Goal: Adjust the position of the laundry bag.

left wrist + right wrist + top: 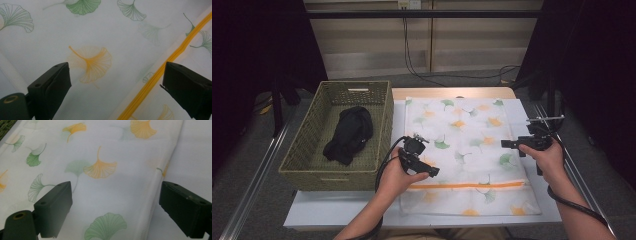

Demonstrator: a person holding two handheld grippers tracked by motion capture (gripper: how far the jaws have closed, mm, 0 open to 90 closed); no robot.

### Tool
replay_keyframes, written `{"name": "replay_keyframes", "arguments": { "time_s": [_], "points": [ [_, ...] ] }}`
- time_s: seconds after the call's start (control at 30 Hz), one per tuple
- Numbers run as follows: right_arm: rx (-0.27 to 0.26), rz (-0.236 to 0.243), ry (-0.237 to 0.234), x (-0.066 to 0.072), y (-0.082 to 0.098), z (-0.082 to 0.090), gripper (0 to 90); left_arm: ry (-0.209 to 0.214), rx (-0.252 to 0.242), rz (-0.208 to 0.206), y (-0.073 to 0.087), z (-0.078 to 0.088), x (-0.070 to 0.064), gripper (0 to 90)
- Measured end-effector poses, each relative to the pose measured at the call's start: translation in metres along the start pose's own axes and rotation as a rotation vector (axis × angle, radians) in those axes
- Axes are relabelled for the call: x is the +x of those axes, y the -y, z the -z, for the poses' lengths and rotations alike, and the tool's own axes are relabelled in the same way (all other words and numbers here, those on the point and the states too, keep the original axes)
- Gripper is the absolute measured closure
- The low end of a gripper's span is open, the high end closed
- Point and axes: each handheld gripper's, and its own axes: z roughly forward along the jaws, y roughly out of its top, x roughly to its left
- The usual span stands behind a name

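While both sets of jaws stand released with nothing between them, the left gripper (432, 171) hangs just above the mesh laundry bag (472, 150), whose orange zipper (467, 185) runs left to right along the bag's near end, immediately near-right of those jaws. The right gripper (506, 144) hovers at the bag's right edge, farther from the zipper, so the left hand is judged better placed. The wicker basket (379, 130) holding a black garment (349, 134) sits left on the desk (337, 210).
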Motion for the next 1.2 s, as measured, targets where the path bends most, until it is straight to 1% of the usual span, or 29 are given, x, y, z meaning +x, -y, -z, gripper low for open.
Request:
{"name": "replay_keyframes", "arguments": {
  "time_s": [0.03,0.07,0.23,0.33,0.37,0.47,0.5,0.53,0.67,0.73,0.77,0.8,0.83,0.93,1.0,1.07,1.13,1.2],
  "points": [
    [0.000,0.000,0.000,0.000,0.000,0.000,10.5,0.000,0.004,-0.008,0.000,0.000,0.001,7.5],
    [-0.002,0.003,0.007,0.002,0.001,0.002,10.2,0.001,0.002,-0.006,0.000,0.000,0.000,7.5],
    [0.006,0.029,-0.001,0.004,0.005,0.006,9.5,0.000,0.003,-0.003,0.000,0.000,0.000,7.5],
    [0.006,0.024,0.001,0.006,0.007,0.009,8.8,0.003,0.001,-0.002,0.000,0.001,0.000,7.5],
    [0.006,0.024,-0.004,0.006,0.008,0.010,8.8,0.002,-0.014,0.013,0.000,0.000,-0.001,7.5],
    [0.006,0.040,-0.001,0.007,0.012,0.013,8.8,0.004,-0.013,0.012,0.000,0.001,-0.001,7.5],
    [0.008,0.039,0.001,0.008,0.013,0.014,8.8,0.004,-0.012,0.014,0.000,0.000,-0.001,7.5],
    [0.010,0.040,-0.008,0.008,0.014,0.015,8.8,0.005,-0.012,0.013,0.000,0.000,-0.001,7.5],
    [0.015,0.050,-0.003,0.009,0.018,0.020,8.8,0.007,-0.013,0.013,0.000,0.000,-0.001,7.5],
    [0.018,0.050,-0.013,0.009,0.020,0.022,8.8,0.006,-0.011,0.012,0.000,0.001,-0.001,7.5],
    [0.019,0.049,-0.013,0.009,0.021,0.023,8.7,0.008,-0.004,0.003,0.000,0.001,0.000,7.5],
    [0.021,0.043,-0.014,0.009,0.022,0.025,8.3,0.007,-0.012,0.013,0.000,0.001,-0.001,7.5],
    [0.018,0.047,-0.023,0.010,0.024,0.026,8.3,0.006,-0.010,0.011,0.000,0.001,-0.001,7.5],
    [0.019,0.052,-0.031,0.012,0.027,0.030,8.1,0.007,-0.007,0.013,0.000,0.001,0.000,7.5],
    [0.018,0.061,-0.034,0.014,0.030,0.032,8.1,0.007,-0.003,0.003,0.000,0.001,0.000,7.5],
    [0.016,0.068,-0.030,0.014,0.033,0.034,8.1,0.005,0.001,0.002,0.000,0.002,0.000,7.5],
    [0.019,0.065,-0.037,0.014,0.035,0.035,8.1,0.007,-0.008,0.010,0.000,0.001,0.000,7.5],
    [0.028,0.075,-0.033,0.015,0.038,0.036,8.0,0.005,-0.011,0.013,0.000,0.001,-0.001,7.5]
  ]
}}
